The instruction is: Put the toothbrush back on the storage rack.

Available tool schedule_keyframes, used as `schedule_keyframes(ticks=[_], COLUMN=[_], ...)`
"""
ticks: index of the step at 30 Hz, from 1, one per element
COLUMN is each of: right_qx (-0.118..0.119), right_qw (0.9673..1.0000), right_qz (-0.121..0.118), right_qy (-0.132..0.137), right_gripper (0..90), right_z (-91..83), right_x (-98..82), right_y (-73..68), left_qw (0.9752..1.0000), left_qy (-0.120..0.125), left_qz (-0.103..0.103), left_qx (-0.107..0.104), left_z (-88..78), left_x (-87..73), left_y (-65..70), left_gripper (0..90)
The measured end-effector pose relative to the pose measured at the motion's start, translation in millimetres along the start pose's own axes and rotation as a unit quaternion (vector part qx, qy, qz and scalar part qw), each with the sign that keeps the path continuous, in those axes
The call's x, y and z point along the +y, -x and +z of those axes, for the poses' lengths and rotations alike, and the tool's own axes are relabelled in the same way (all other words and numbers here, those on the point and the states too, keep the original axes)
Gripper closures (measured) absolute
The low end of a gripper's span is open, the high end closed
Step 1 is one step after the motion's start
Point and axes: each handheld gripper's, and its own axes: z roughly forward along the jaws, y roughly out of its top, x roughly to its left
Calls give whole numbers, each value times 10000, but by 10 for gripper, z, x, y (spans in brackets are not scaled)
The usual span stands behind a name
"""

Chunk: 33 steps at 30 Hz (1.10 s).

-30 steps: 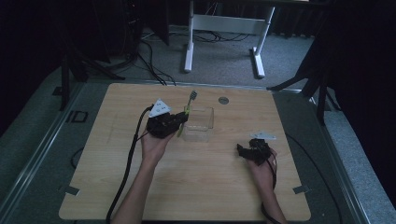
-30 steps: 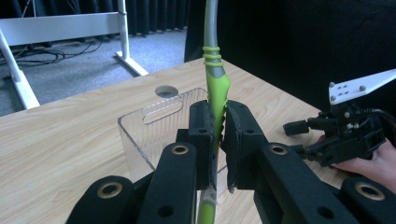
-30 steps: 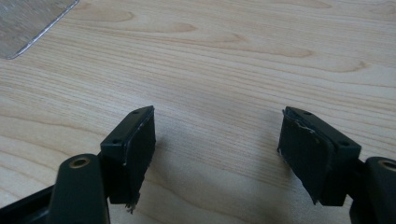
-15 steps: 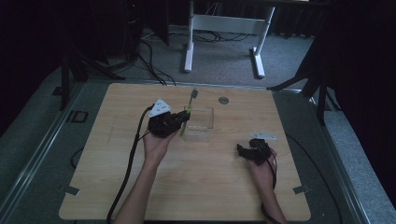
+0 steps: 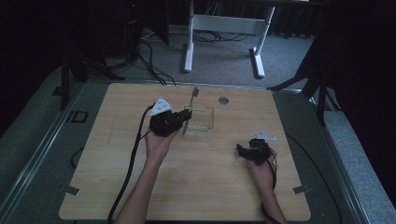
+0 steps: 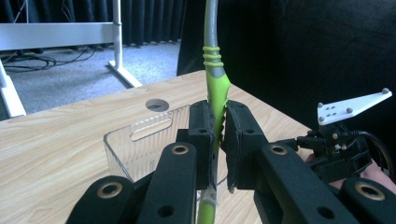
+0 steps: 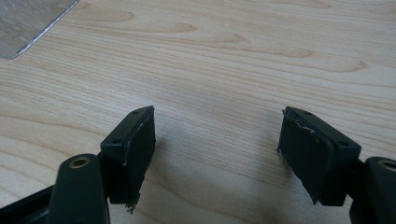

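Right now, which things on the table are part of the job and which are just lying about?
In use:
- green toothbrush, clamped in the left tongs
- clear plastic box, right beside those tongs
- right tongs, open, holding nothing

Lying about:
- round hole in the table
- white desk frame on the floor behind

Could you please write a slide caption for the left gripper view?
Left hand-held gripper shut on a green toothbrush beside a clear box.
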Motion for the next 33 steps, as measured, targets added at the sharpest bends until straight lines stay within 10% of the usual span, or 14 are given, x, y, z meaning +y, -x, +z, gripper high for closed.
schedule_keyframes(ticks=[33], right_qx=[0], right_qw=[10000], right_qz=[1], right_qy=[0], right_gripper=[273], right_z=[0], right_x=[0], right_y=[0], left_qw=[9984], left_qy=[370], left_qz=[-402], left_qx=[-119], left_z=[105], left_x=[37], left_y=[-48], left_gripper=[816])
